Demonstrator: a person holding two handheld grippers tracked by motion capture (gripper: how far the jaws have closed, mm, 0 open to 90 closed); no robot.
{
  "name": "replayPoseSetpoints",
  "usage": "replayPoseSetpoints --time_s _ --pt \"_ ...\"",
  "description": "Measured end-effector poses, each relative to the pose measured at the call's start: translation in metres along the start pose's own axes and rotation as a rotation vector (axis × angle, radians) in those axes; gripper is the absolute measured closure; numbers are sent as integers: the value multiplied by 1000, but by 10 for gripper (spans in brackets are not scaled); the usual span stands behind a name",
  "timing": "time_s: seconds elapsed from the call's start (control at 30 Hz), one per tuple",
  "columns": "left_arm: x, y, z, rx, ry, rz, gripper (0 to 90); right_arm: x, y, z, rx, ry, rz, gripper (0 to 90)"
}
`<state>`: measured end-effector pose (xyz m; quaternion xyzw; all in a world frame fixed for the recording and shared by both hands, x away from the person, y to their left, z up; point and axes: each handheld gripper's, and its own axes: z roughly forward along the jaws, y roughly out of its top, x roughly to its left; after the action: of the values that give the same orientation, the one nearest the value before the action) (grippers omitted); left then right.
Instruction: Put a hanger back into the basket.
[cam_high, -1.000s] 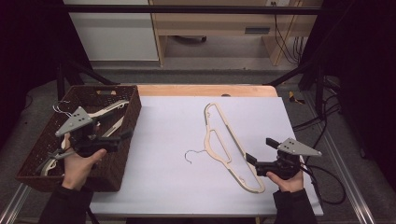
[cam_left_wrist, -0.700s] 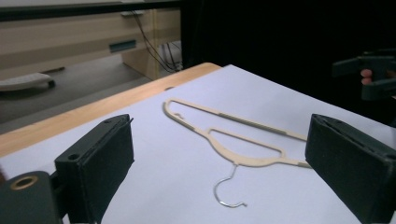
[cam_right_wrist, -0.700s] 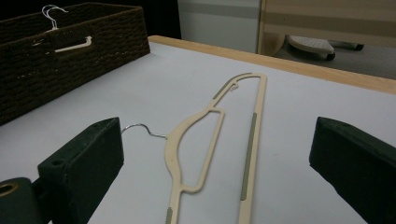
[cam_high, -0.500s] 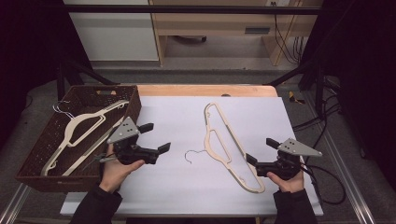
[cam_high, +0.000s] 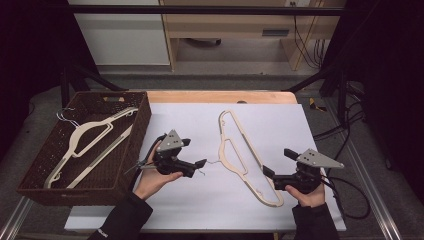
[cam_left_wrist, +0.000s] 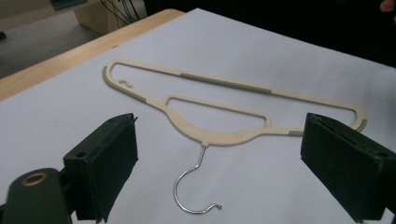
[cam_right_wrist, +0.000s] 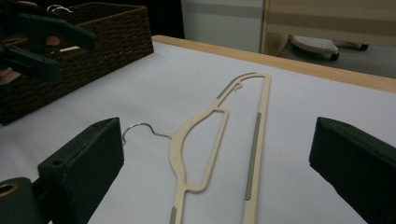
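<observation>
White table (cam_high: 190, 205), hanger (cam_high: 245, 155), wicker basket (cam_high: 30, 185).

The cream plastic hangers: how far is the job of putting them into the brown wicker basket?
One cream plastic hanger already lies in the brown wicker basket. The left hand-held gripper, open, is at the metal hook of the second cream hanger on the white table; the right hand-held gripper is open by its end. Gripping and moving it remain.

High view: fixed overhead, faces forward and down, takes in the whole table (cam_high: 320, 130) from a distance. Left gripper view: low, close to the sheet, looks along its jaws at the hanger (cam_left_wrist: 219, 100) hook. Right gripper view: low, close, looks up the hanger's length toward the basket (cam_right_wrist: 70, 56). All three share the hanger.
</observation>
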<state>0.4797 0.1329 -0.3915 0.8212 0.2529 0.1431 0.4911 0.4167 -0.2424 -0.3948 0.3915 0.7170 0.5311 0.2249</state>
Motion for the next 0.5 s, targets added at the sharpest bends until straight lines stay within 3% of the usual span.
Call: replayPoseSetpoints --time_s 0.5 --pt "5 -14 57 148 -32 7 191 3 -3 8 25 16 -12 38"
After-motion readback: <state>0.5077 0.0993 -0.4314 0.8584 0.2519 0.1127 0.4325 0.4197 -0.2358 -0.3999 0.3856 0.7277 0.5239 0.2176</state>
